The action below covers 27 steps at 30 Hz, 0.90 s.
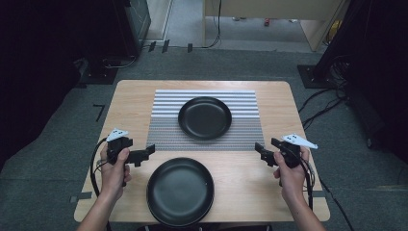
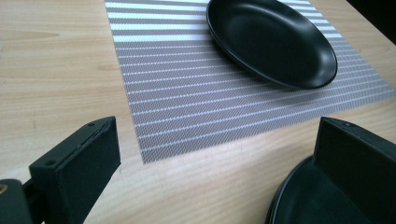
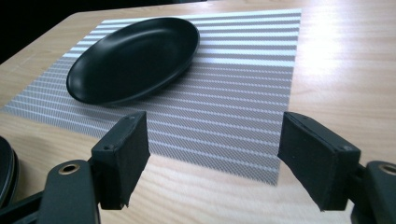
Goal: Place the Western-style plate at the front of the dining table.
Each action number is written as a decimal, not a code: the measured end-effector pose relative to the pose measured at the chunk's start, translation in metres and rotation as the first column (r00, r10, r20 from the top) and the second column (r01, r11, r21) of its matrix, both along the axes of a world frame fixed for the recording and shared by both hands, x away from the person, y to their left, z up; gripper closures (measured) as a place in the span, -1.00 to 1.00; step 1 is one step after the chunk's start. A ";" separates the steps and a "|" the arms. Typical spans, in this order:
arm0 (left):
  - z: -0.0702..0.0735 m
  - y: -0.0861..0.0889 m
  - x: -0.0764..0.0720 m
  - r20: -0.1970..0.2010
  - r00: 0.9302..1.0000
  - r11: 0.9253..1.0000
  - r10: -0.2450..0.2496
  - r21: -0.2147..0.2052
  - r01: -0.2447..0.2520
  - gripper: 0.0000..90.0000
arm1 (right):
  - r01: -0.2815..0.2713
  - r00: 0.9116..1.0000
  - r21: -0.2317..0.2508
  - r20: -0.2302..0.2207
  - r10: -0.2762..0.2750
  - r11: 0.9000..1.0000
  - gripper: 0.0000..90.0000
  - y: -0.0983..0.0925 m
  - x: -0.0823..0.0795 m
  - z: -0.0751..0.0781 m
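Note:
A black plate rests on a grey striped placemat in the middle of the wooden table. Nearer the front edge sits a stack of black plates. My left gripper is held just left of that stack, jaws open and empty. My right gripper hovers off the placemat's near right corner, jaws open with nothing between them.
Bare wood lies on both sides of the placemat. Cables trail over the grey carpet at the right, and dark equipment stands flank the table's far side.

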<state>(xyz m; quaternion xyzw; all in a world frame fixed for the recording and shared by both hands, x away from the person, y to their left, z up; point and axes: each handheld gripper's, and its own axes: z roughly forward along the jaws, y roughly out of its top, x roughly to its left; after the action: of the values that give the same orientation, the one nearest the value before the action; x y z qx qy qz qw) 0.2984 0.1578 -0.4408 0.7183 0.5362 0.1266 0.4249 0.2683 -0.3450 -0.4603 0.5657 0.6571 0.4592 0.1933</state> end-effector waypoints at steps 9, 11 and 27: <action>-0.011 0.012 -0.020 -0.006 1.000 1.000 0.007 0.018 -0.007 -0.99 | 0.008 1.000 -0.021 0.006 -0.008 1.000 -0.49 -0.018 -0.020 -0.005; -0.013 0.015 -0.025 -0.003 1.000 1.000 0.017 0.014 -0.017 -0.99 | 0.018 1.000 -0.028 0.007 -0.018 0.999 -0.49 -0.024 -0.026 -0.007; -0.037 0.037 -0.056 -0.004 0.998 0.996 0.066 0.068 -0.066 -0.99 | 0.058 0.998 -0.048 -0.025 -0.060 0.997 -0.49 -0.056 -0.056 -0.027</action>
<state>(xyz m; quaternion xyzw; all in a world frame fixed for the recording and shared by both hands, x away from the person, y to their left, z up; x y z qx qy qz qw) 0.2421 0.1950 -0.4775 0.7146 0.5564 0.1563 0.3942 0.2120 -0.4011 -0.4874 0.5863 0.6532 0.4301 0.2112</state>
